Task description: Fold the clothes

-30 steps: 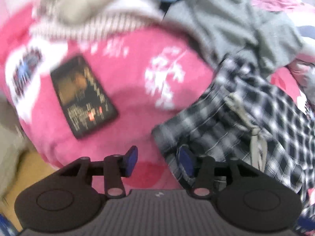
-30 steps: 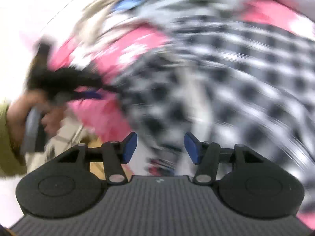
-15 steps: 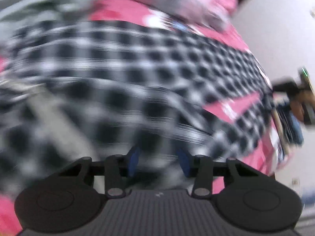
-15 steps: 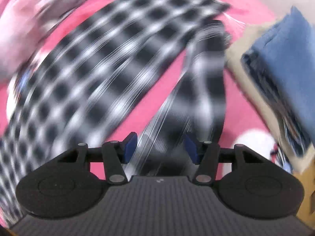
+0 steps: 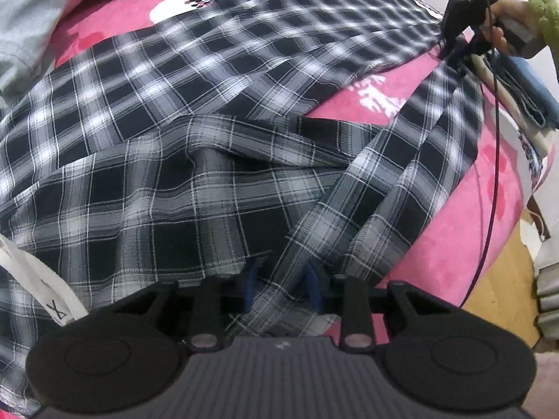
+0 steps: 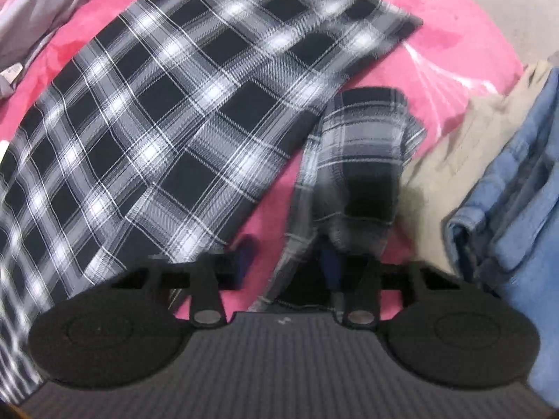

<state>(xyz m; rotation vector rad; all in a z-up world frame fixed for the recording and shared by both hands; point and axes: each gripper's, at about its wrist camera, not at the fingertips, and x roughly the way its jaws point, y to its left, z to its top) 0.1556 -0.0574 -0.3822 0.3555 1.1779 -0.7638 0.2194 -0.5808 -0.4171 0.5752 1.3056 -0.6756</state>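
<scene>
Black-and-white plaid trousers (image 5: 195, 111) lie spread across a pink flowered blanket (image 5: 464, 230), one leg flat and the other twisted into a narrow band along the bed's edge. Crowding the near end of the bed is a stack of folded clothes: a blue denim piece (image 6: 517, 188) on a beige one (image 6: 464, 146), just beside the twisted leg. Grey and pale pink garments (image 5: 31, 24) are heaped at the far side, and a white drawstring (image 5: 38, 279) lies over the waist end. The left gripper (image 5: 283, 284) has a ridge of plaid cloth running up between its blue pads, and its jaws are closing on that fold. The right gripper (image 6: 290, 262) is clamped on the hem of the twisted leg, though its own view is smeared, so the pinch itself is hard to make out. Only the left view shows the right gripper from outside, at the far hem, with a hand (image 5: 506, 24) in a green sleeve (image 5: 545, 10) and a thin cable (image 5: 492, 160) trailing down; only the right view shows the folded stack in full
</scene>
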